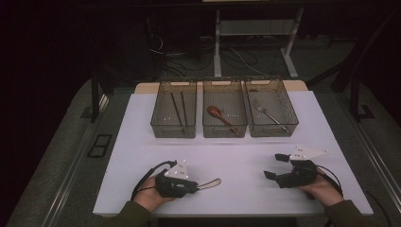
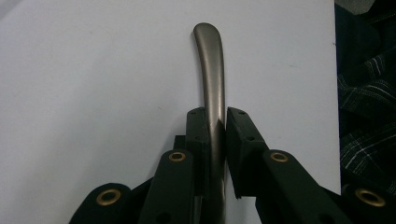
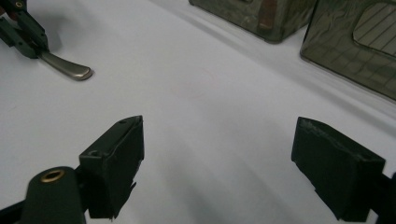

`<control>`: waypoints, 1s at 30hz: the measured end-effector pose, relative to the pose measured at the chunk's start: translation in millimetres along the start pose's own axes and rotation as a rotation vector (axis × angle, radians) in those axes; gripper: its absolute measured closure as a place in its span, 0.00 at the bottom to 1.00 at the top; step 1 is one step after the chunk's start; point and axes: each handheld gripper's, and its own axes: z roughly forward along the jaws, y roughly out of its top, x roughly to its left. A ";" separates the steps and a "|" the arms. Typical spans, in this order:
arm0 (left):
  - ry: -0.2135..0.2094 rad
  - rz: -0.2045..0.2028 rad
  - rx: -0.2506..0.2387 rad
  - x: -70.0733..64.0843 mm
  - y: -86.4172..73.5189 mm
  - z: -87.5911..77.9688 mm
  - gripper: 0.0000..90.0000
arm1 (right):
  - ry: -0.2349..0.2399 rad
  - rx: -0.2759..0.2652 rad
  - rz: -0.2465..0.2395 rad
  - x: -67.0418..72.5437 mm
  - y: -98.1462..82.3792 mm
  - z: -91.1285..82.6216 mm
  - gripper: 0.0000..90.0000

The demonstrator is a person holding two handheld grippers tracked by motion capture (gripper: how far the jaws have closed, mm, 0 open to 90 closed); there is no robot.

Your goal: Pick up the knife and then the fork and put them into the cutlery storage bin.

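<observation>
The handle (image 2: 211, 79) clamped in my left gripper (image 2: 215, 128) looks like brushed metal, smooth with a dull satin sheen. My gripper fingers (image 2: 240, 135) are matt black plastic, with brass-coloured rivets. The desk (image 1: 236, 161) has a smooth, matt white top. The three bins (image 1: 224, 113) look like smoky see-through plastic; one holds a glossy reddish-brown spoon (image 1: 218, 115), another a shiny metal fork (image 1: 267, 113).

Dim, bluish light (dark surroundings), soft shadows, slight close-up blur.

Overhead cam fwd-down; two close tongs-cams.
</observation>
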 end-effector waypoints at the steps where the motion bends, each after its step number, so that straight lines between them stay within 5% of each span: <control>1: -0.001 0.000 -0.001 0.1 0.0 -0.1 0.88 | 0.005 0.005 0.004 -0.8 0.5 0.3 0.18; 9: -0.010 -0.007 0.003 -0.1 3.2 -0.4 0.88 | 0.068 0.053 0.020 -5.7 5.8 -4.5 0.18; 16: -0.026 0.011 0.000 0.0 13.9 -3.2 0.88 | 0.116 0.105 -0.023 -2.5 13.6 -5.6 0.14; 25: -0.048 0.056 -0.009 2.6 37.8 -3.2 0.88 | 0.169 0.138 -0.094 4.2 29.8 4.0 0.15; 30: -0.082 0.090 0.005 5.0 55.2 3.9 0.88 | 0.232 0.163 -0.185 16.0 45.6 11.2 0.16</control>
